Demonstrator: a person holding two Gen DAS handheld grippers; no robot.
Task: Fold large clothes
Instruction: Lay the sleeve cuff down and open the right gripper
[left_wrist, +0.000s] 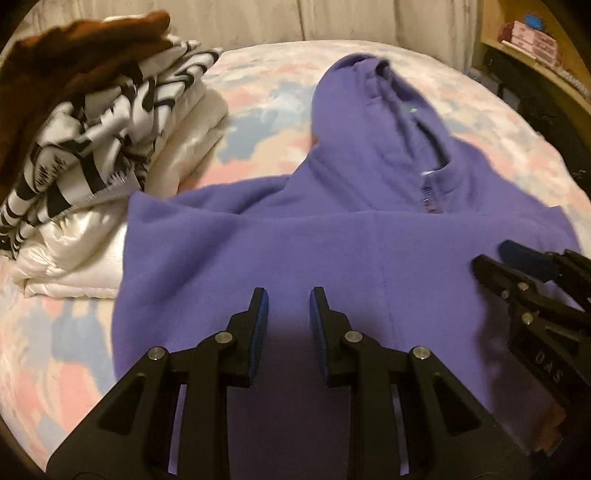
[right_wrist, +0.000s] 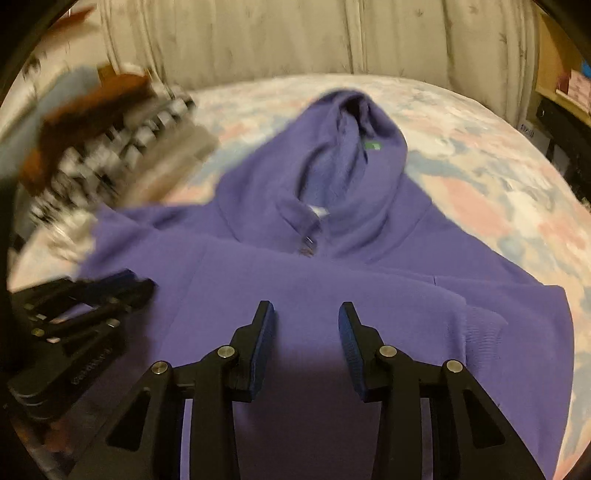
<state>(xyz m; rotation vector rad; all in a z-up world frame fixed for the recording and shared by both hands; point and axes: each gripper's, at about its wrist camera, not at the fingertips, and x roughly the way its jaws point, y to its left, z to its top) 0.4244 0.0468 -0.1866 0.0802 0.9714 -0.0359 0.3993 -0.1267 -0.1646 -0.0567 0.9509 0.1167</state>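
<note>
A purple zip hoodie (left_wrist: 332, 240) lies flat on the bed, its hood pointing away and its lower part folded up over the chest. My left gripper (left_wrist: 289, 295) hovers over the near middle of the fabric, open, with nothing between its blue pads. The right gripper (left_wrist: 493, 254) shows at the right edge of that view, over the hoodie's right side. In the right wrist view the hoodie (right_wrist: 332, 277) fills the middle. My right gripper (right_wrist: 306, 308) stands open above it with nothing between its fingers, and the left gripper (right_wrist: 136, 282) sits blurred at the left.
A pile of folded clothes (left_wrist: 92, 147) sits at the left: brown on top, a black-and-white patterned piece, a shiny white jacket beneath. The bedcover (left_wrist: 258, 103) is pastel pink and blue. A curtain (right_wrist: 258, 40) hangs behind the bed. A wooden shelf (left_wrist: 532, 40) stands at the far right.
</note>
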